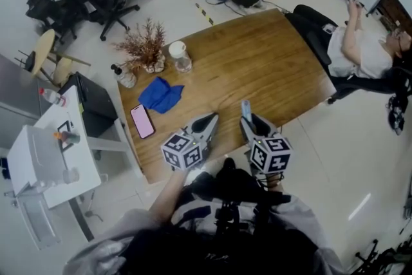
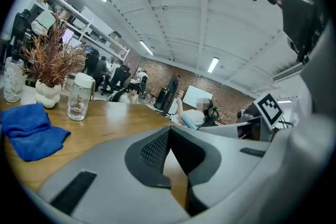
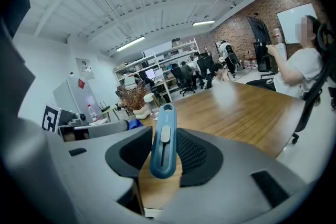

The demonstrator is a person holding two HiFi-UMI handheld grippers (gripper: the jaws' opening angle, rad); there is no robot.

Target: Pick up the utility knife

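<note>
Right gripper view: the right gripper (image 3: 160, 152) has its jaws closed on the utility knife (image 3: 163, 139). The blue handle stands nearly upright between the two pads, slider facing the camera. In the head view the knife (image 1: 245, 107) projects past the jaw tips above the near edge of the wooden surface (image 1: 257, 67), and it appears to be clear of the wood. The left gripper (image 2: 169, 136) is just beside it, jaws together at the tips and holding nothing.

Step in hand, as judged: securing the lift.

1. Hold clamping pressure constant. The pads grip the lower part of the handle, so the long free end could pivot if pressure drops.
2. Raise straight up, without rolling the gripper, so the handle stays aligned with the pads.
3. Hold the left gripper off to its own side, clear of the free end. No blade is visible, but whether it is fully retracted cannot be confirmed.
4. Avoid sweeping toward the blue cloth (image 1: 161, 94) and the phone (image 1: 142, 120), which lie to the left.
</note>
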